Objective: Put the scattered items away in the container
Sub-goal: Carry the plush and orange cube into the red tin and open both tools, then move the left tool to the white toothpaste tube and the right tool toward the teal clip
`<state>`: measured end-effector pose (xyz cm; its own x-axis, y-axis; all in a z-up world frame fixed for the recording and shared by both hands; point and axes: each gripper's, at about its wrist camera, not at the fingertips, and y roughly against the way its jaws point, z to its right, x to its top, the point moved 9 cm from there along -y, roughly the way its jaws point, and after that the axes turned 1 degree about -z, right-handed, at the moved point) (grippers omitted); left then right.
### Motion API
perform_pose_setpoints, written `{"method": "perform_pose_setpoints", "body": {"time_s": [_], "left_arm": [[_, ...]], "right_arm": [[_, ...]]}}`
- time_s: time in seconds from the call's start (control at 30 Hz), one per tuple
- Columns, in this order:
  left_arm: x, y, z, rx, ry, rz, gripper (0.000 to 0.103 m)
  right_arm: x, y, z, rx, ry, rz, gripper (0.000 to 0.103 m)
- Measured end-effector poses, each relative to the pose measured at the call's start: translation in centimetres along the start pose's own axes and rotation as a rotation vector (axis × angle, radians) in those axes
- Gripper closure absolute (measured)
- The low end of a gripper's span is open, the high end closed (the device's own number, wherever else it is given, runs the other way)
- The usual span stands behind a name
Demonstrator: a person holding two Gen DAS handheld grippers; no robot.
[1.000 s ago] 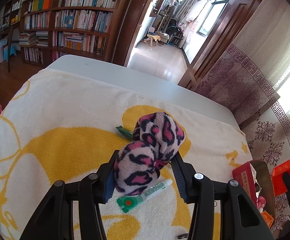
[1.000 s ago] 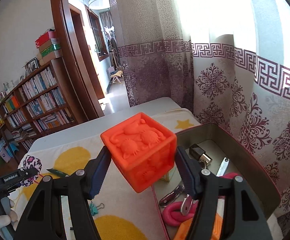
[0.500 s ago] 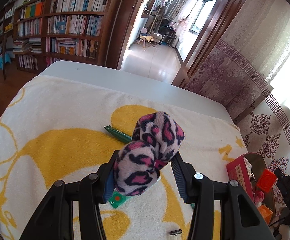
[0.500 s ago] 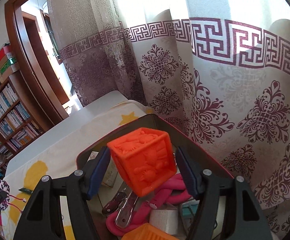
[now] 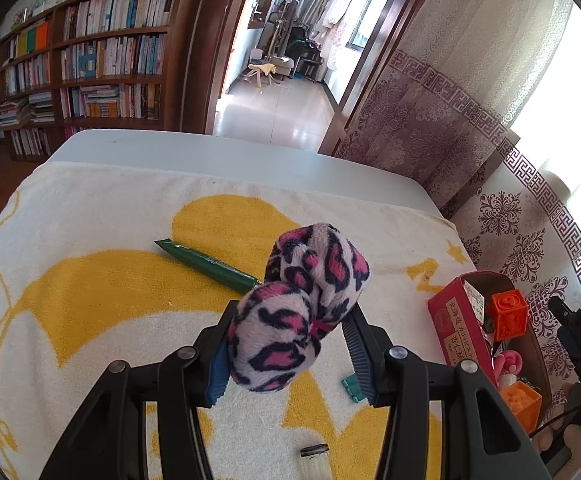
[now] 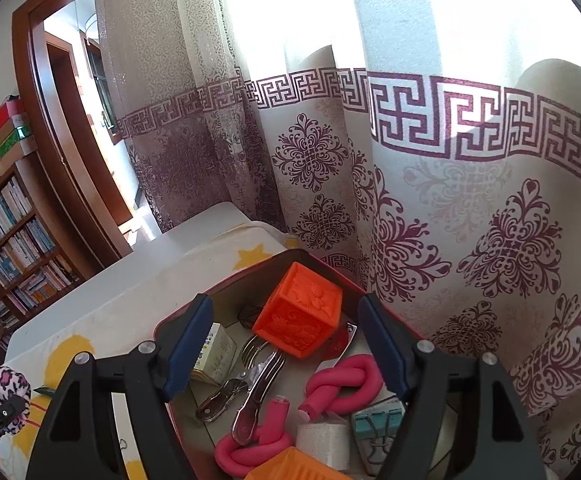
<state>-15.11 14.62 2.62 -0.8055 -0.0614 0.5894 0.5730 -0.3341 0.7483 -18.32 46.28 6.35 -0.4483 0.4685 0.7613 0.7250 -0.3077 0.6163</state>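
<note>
counter (image 5: 226, 156): white top, with a cream towel with big yellow shapes (image 5: 90, 272) spread over most of it.

container (image 6: 226, 284): red-walled box at the counter's curtain end. It's got a knotted pink foam rope (image 6: 342, 384), metal fork (image 6: 258, 384), small cream carton (image 6: 214, 352) and a second orange block (image 6: 290, 466) in it.

your left claw (image 5: 290, 344): closed tight on the fuzzy pink-and-black leopard print scrunchie (image 5: 298, 304), blue-padded fingers (image 5: 216, 368) squeezing it from both sides, held up above the towel and well away from the container.

your right claw (image 6: 286, 340): jaws spread wide over the container, gripping nothing. Neither finger touches the cube.

orange embossed rubber cube (image 6: 298, 314): sitting tilted between your right fingers but clear of them, inside the container on top of the fork and other stuff. You can see it in the left view too (image 5: 508, 314), poking above the red wall.

dark green pen-like tube (image 5: 206, 264): lying flat on the towel, just beyond the scrunchie.

small teal binder clip (image 5: 352, 386): on the towel, partly hidden behind your left claw's right finger.

little jar with dark lid (image 5: 315, 462): on the towel at the bottom edge of the left view, mostly cut off.
</note>
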Motion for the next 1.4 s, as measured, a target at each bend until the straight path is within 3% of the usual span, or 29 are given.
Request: {"method": "perform_pose_setpoints", "body": {"time_s": [0.17,0.6,0.7,1.0,1.07,1.1,1.17,1.27,1.4], "left_arm": [[-1.3,-0.4,3.9,-0.056,-0.062,-0.033,0.052],[-2.6,-0.3,17.5,-0.344,-0.159,-0.129,0.052],[-2.4,0.1,20.3,-0.374,-0.196,-0.122,0.052],[-1.5,0.1,24.8,-0.481,-0.199,-0.121,0.052],[-1.5,-0.4,25.4,-0.498,-0.187,-0.130,0.044],[-1.5,-0.7,25.5,-0.501,-0.173,-0.133,0.025],[-1.5,-1.0,25.2,-0.504,-0.132,-0.126,0.007],[-1.7,-1.5,24.9,-0.528,-0.107,-0.137,0.007],[-1.6,-2.0,22.8,-0.472,-0.093,-0.131,0.007]], "right_arm": [[0.5,0.3,1.1,-0.006,-0.041,0.012,0.024],[1.0,0.1,2.9,-0.006,-0.114,0.009,0.024],[1.1,0.0,3.4,-0.011,-0.132,0.008,0.024],[1.5,0.3,4.5,-0.035,-0.167,0.027,0.024],[1.5,0.3,4.7,-0.034,-0.179,0.026,0.024],[1.5,0.3,4.8,-0.034,-0.187,0.026,0.024],[1.5,0.4,5.1,-0.040,-0.198,0.030,0.024],[1.6,0.4,5.5,-0.049,-0.209,0.033,0.023],[1.4,0.2,5.0,-0.053,-0.199,0.032,0.023]]}}
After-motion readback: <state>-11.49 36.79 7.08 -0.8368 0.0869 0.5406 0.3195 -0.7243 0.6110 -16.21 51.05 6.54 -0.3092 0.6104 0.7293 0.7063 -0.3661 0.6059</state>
